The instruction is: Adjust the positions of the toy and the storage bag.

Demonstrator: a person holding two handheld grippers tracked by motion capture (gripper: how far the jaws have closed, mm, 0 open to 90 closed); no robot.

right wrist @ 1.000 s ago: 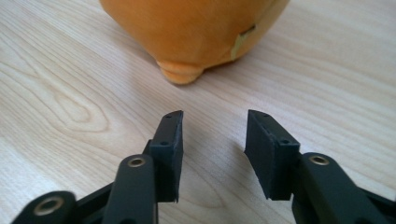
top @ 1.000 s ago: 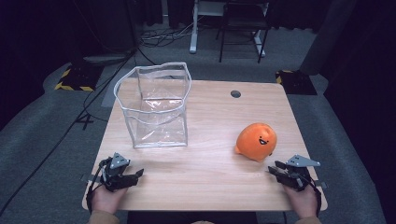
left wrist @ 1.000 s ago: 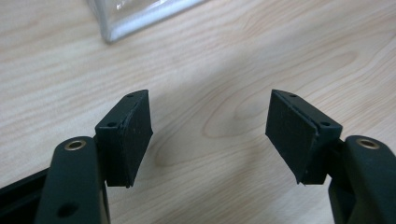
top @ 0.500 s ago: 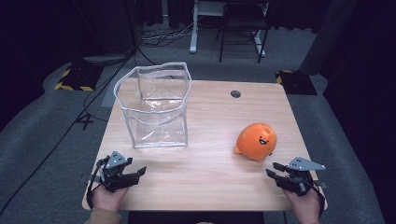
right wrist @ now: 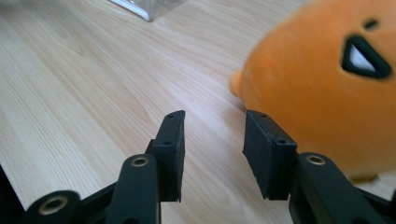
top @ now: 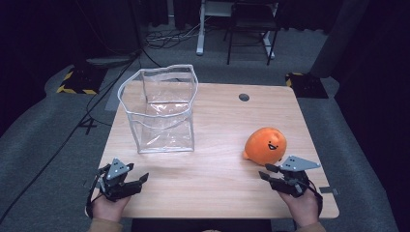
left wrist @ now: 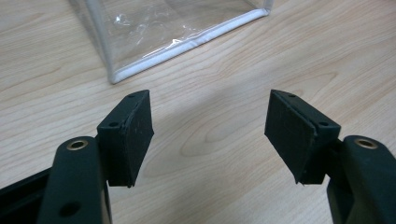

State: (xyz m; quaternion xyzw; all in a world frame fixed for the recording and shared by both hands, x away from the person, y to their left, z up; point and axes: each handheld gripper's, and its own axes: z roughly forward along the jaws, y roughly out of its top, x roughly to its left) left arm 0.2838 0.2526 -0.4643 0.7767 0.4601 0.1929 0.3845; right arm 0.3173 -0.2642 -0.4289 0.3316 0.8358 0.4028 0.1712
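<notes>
A clear plastic bag (top: 162, 113) with white trim stands open and upright on the left half of the wooden table (top: 222, 121). An orange plush toy (top: 265, 144) with a smiling face lies at the right. My left gripper (top: 141, 179) rests open near the front left edge, its jaws wide apart over bare wood (left wrist: 210, 126), pointing at the bag's bottom corner (left wrist: 177, 32). My right gripper (top: 264, 173) is open near the front right edge, just in front of the plush. Its jaws (right wrist: 212, 135) hold nothing, and the plush (right wrist: 327, 84) is close beside the right jaw.
A round cable hole (top: 244, 97) sits in the table's far right part. Beyond the table stand a chair (top: 249, 26) and a white desk leg (top: 199, 29), with cables (top: 159, 38) on the grey floor. The bag's corner (right wrist: 149, 8) shows far off.
My right gripper has shifted a little to the left, closer to the orange plush. The left gripper has hardly moved. Bag and plush lie as before.
</notes>
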